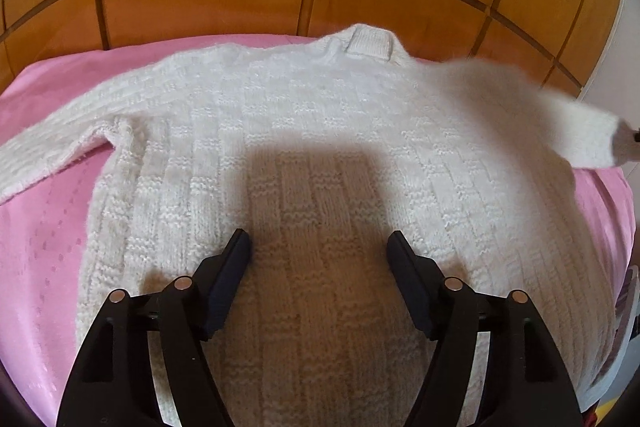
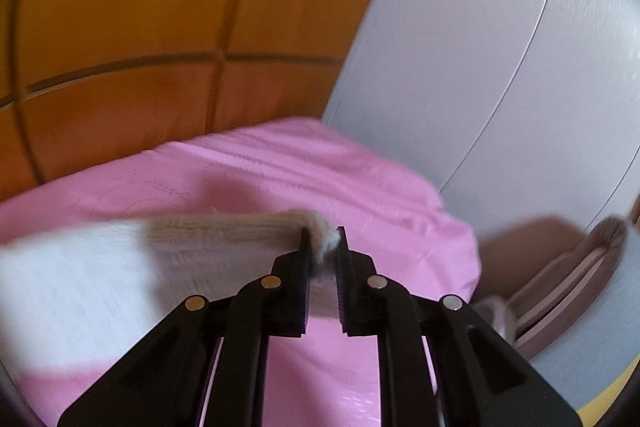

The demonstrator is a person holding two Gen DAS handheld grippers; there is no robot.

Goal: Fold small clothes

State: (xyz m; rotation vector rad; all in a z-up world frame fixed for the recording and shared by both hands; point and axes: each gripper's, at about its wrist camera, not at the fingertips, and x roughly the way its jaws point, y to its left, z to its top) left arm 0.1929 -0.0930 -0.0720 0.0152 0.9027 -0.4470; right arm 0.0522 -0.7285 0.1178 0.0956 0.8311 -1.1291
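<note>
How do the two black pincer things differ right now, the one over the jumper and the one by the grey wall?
The left black two-finger tool is wide open and holds nothing; the right black two-finger tool is shut on the cuff of the white knitted sweater's sleeve. The left one hovers over the sweater's body, which lies flat on the pink bedsheet; the right one is out at the side and has the sleeve raised off the sheet. Both look like the same model.
</note>
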